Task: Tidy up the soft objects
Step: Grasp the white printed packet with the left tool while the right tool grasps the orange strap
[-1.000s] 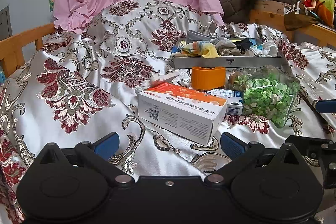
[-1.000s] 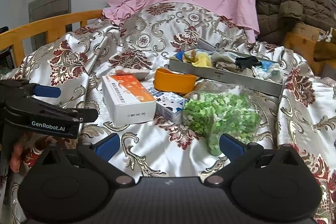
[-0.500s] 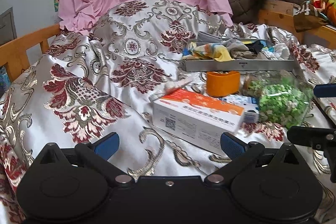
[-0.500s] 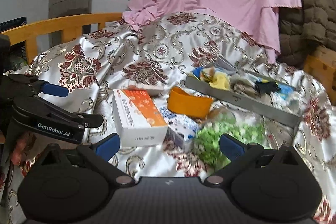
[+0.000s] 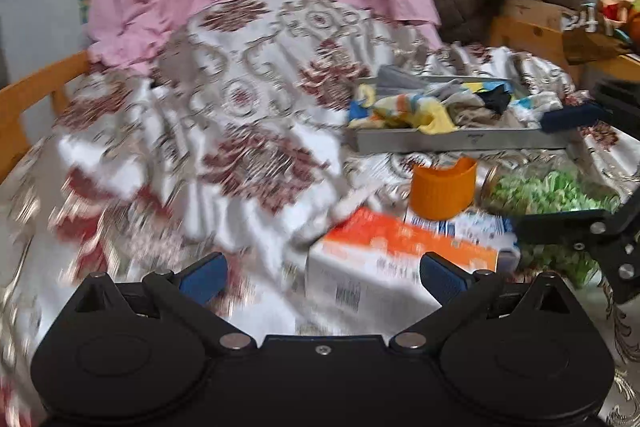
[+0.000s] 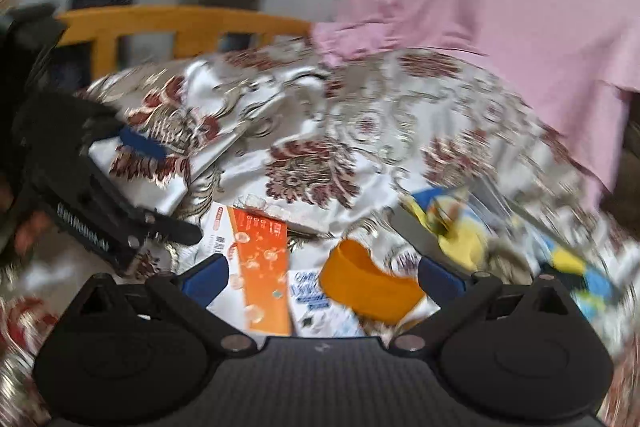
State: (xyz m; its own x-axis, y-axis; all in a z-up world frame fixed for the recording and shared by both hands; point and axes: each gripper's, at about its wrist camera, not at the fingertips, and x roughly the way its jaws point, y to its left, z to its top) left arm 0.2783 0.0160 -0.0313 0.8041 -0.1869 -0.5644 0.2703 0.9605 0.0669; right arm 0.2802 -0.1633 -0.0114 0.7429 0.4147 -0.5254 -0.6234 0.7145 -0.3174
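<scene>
Soft cloths (image 5: 424,107) lie heaped in the grey tray (image 5: 460,141) at the far side of the brocade bedspread (image 5: 240,131), presumably gathered there so they stay together. Nearer sit an orange-topped box (image 5: 384,267), an orange cup (image 5: 444,191) and a jar of green bits (image 5: 552,191) (all hard things, likely to be left alone). Left gripper (image 5: 320,273) hangs above the bedspread, fingers spread wide, holding nothing. Right gripper (image 6: 324,279) hovers over the box and cup, likewise spread and empty, apparently swinging toward the tray; both views are blurred.
</scene>
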